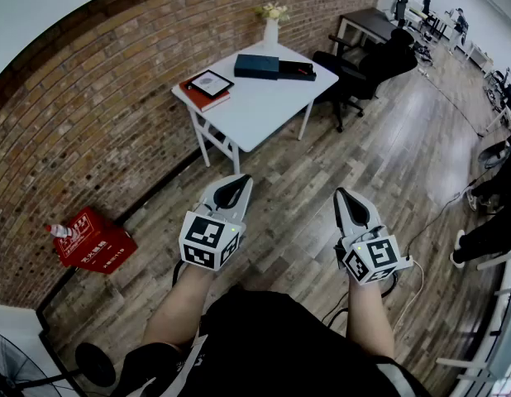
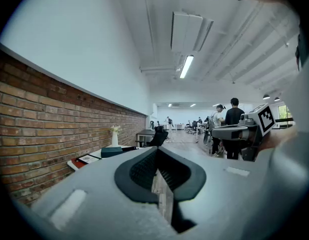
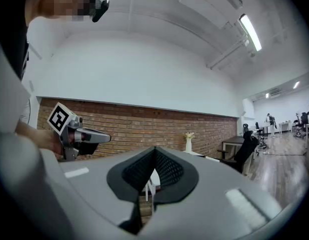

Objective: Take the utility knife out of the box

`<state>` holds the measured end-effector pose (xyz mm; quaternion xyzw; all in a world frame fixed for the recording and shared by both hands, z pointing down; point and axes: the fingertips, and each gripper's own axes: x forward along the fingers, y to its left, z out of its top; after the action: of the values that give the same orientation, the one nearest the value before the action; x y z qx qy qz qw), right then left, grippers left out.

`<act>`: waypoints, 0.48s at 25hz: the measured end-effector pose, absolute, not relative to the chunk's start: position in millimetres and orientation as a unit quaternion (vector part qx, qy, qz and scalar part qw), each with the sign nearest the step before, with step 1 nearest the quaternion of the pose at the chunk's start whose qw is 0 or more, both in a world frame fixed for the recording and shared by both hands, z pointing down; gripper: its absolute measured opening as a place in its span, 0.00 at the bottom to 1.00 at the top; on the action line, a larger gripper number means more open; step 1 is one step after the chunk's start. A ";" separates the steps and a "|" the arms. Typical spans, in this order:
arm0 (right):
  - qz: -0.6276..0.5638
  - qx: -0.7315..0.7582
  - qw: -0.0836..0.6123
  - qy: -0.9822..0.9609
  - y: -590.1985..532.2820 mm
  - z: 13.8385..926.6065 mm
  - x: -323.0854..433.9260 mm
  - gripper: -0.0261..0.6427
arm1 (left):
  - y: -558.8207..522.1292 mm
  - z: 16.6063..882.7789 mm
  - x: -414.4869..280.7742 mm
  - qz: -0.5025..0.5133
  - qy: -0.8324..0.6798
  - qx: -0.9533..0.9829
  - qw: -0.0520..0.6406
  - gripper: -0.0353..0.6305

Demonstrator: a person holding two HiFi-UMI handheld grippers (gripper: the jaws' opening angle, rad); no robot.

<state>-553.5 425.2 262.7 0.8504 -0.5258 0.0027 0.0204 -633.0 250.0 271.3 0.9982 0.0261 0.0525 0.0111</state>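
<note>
My dark shirt fills the bottom of the head view, and both bare forearms reach forward from it, side by side and well apart. My left claw points ahead, a touch below level, its marker cube facing up. Its jaws are pressed together with nothing between them. My right claw is held level beside it, jaws likewise closed and empty. Both hang over the wooden floor, short of the table.

To my left, a red crate stands on the floor against the brick wall. Ahead, the white table stands near that wall. A tablet lies on a red book at the table's left corner. At the far side lies the dark teal box, and a flat black tray touches its right edge. The utility knife itself is too small to make out. A white vase with flowers stands behind the box. A black office chair sits right of the table.
</note>
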 end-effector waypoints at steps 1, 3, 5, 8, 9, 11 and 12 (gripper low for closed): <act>0.003 0.850 0.015 -0.526 428.7 260.5 -550.3 0.04 | 251.4 270.4 -630.4 0.051 0.024 0.998 0.014 0.06; 0.002 0.849 0.008 -0.528 436.1 258.1 -545.4 0.04 | 255.5 269.4 -625.8 0.050 0.022 0.998 0.019 0.06; 0.001 0.848 0.006 -0.530 444.2 258.4 -544.3 0.04 | 262.2 270.4 -621.9 0.052 0.023 0.998 0.018 0.06; 0.003 0.849 0.005 -0.529 456.5 262.0 -543.4 0.04 | 274.1 274.2 -615.0 0.061 0.026 0.998 0.010 0.06; 0.005 0.849 0.005 -0.528 461.0 263.9 -542.5 0.04 | 279.3 275.0 -612.7 0.063 0.029 0.998 0.003 0.06; 0.010 0.853 0.002 -0.522 472.7 267.8 -540.1 0.04 | 291.0 274.4 -608.7 0.061 0.034 0.998 -0.008 0.06; 0.012 0.855 0.000 -0.518 480.3 269.2 -538.7 0.04 | 296.7 273.2 -606.9 0.058 0.036 0.998 -0.009 0.06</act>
<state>-538.7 480.3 269.2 0.8551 -0.5183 0.0115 -0.0005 -606.9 296.7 273.2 0.9976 0.0357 0.0580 -0.0086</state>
